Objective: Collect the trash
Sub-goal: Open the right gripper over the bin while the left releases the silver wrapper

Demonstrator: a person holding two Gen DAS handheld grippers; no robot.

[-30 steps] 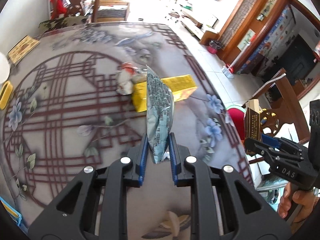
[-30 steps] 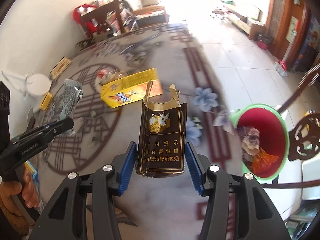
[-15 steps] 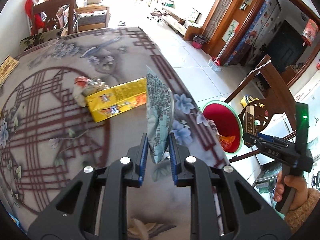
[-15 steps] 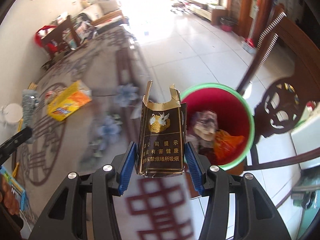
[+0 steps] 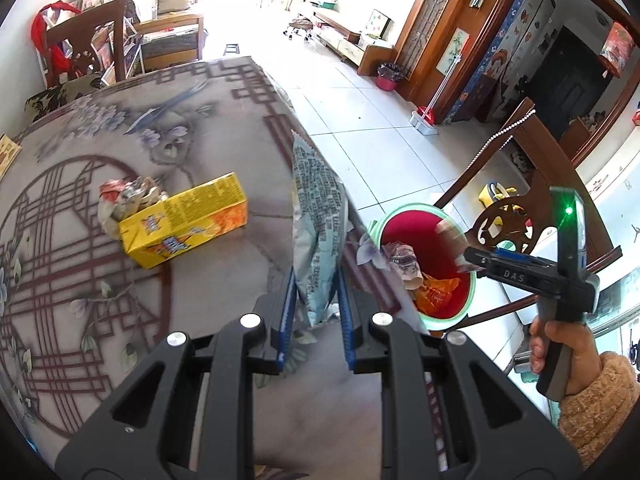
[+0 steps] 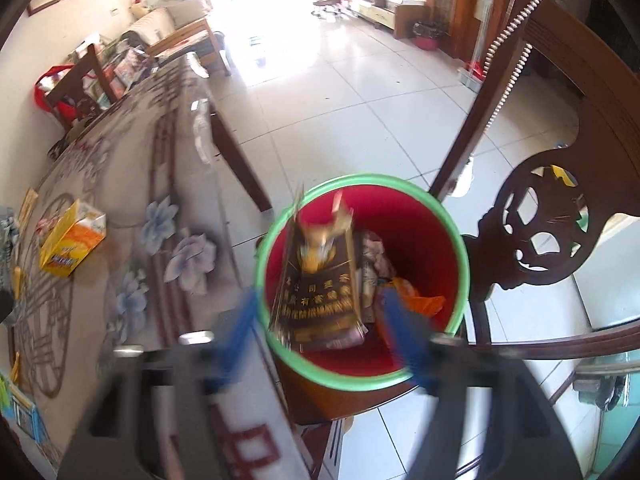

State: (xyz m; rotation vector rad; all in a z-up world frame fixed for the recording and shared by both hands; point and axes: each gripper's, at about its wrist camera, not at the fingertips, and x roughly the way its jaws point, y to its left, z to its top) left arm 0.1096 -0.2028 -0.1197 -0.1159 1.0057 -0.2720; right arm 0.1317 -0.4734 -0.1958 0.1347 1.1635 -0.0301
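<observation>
The counter (image 5: 208,128) was left with a yellow box (image 5: 188,220) and crumpled wrapper (image 5: 124,196) uncollected. Over the bin (image 6: 362,380) beside it, the right claw (image 6: 316,328) was tilted steeply down, its jaws being opened so the dark carton (image 6: 320,284) was released, no longer pinched, presumably to drop inside. The foil packet (image 5: 318,224) was kept clamped upright in the left claw (image 5: 316,300) above the counter's edge, likely for binning next.

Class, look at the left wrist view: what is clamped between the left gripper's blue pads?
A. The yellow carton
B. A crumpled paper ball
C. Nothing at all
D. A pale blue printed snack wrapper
D: the left gripper is shut on the snack wrapper, which stands up between its pads, while the yellow carton lies on the table.
</observation>
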